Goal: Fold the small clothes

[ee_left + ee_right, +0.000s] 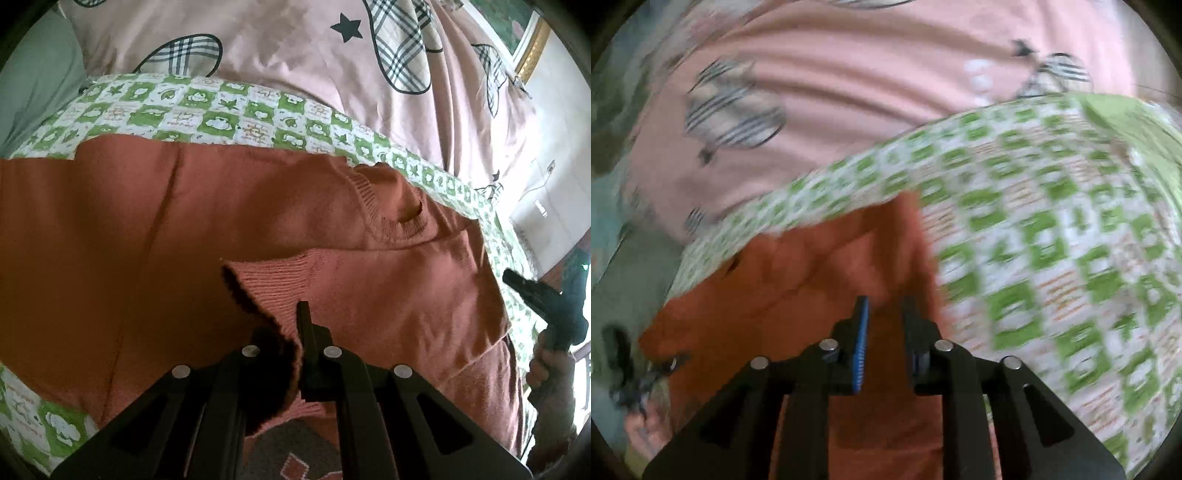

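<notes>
Sweater, rust-orange knit, spread on green-and-white check sheet over bed; pink duvet w/ plaid shapes beyond. Ribbed neckline visible towards far-right side of garment in left-wrist view.

Left gripper: clamped tight on ribbed cuff of a sleeve, knit bunched betw. the fingers, sleeve drawn across body of sweater. Cuff hangs slightly off the fabric under it, not laid flat yet.

Right gripper: jaws narrowly apart, blue pad on one finger showing, orange cloth seen thru the gap. Pads don't appear to press on anything; view heavily motion-blurred, so contact w/ cloth can't be ruled out for certain. Poised over right edge of sweater, near where orange meets check sheet. Also seen from left-wrist cam at far right, held in a hand.

Step in hand, prob.: sleeve fold-in — cuff being carried inward over torso panel.

Next move calls for: lowering cuff flat onto body, roughly parallel to side seam, then release w/o dragging knit back. Right side likely needs a grip on the opposite sleeve or side edge for matching fold. Knit soft, stretchy — will sag and wrinkle if pulled unevenly; smoothing prob. needed.
</notes>
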### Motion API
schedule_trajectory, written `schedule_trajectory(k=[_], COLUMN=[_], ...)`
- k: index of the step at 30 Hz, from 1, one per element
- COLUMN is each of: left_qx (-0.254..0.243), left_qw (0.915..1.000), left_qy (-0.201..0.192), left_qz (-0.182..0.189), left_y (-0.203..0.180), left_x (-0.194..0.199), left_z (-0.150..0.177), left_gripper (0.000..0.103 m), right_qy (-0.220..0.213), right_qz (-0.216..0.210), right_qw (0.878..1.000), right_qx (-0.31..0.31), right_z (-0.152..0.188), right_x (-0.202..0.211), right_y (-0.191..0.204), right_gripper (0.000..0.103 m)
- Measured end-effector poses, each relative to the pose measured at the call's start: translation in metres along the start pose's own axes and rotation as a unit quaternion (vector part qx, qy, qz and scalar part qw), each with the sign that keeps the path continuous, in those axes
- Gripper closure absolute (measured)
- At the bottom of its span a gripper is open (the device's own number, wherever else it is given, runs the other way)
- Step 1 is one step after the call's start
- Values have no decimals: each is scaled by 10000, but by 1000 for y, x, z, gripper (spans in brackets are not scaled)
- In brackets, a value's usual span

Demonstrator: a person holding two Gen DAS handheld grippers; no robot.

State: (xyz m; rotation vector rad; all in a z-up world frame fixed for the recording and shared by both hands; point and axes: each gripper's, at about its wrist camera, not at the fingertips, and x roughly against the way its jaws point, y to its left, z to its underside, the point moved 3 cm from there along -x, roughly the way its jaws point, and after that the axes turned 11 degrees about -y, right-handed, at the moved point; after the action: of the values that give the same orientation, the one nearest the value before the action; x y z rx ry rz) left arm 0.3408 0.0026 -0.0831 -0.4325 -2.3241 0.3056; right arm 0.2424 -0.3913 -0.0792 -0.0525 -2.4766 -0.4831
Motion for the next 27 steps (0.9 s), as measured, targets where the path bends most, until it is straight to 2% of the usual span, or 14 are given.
schedule_trajectory(k=[2, 5, 6, 9, 10, 12, 13, 14, 16, 18, 20, 23, 27], left_qx=[-37, -5, 24, 67, 66, 91, 99, 121, 157, 268, 353, 257, 59], left_qw=[9999, 9991, 9988, 9972, 9963, 9938, 9924, 9900, 9854, 9813, 9794, 9759, 9714], left_qy=[-13, 33, 44, -122, -206, -339, -375, -433, -542, -541, -441, -231, -29], left_qz=[-135, -422, -486, -734, -830, -1057, -1165, -1337, -1609, -1827, -1938, -2154, -2375], left_y=[4, 21, 27, 47, 53, 70, 78, 90, 109, 131, 151, 173, 190], left_x=[0, 5, 8, 32, 42, 63, 72, 83, 97, 106, 107, 93, 69], left_z=[0, 2, 3, 3, 2, 0, -1, -3, -6, -10, -13, -17, -20], left_gripper=[98, 96, 96, 96, 96, 93, 82, 64, 48, 46, 35, 32, 34], right_qy=[366, 304, 281, 54, 17, 29, 68, 130, 253, 369, 445, 619, 810], right_qz=[320, 195, 165, -184, -289, -592, -748, -885, -1036, -1147, -1217, -1330, -1406], right_qw=[9988, 9988, 9985, 9990, 9989, 9978, 9967, 9955, 9937, 9921, 9907, 9879, 9852], right_qx=[97, -345, -436, -402, -362, -293, -297, -317, -337, -359, -423, -501, -549], right_z=[16, 20, 18, 19, 21, 29, 35, 42, 55, 70, 83, 100, 110], right_x=[-19, -17, -10, 12, 18, 32, 38, 42, 47, 51, 53, 56, 53], right_y=[-7, -19, -16, 4, 12, 30, 38, 46, 57, 67, 74, 87, 97], right_gripper=[77, 77, 74, 52, 48, 48, 48, 48, 48, 48, 48, 47, 47])
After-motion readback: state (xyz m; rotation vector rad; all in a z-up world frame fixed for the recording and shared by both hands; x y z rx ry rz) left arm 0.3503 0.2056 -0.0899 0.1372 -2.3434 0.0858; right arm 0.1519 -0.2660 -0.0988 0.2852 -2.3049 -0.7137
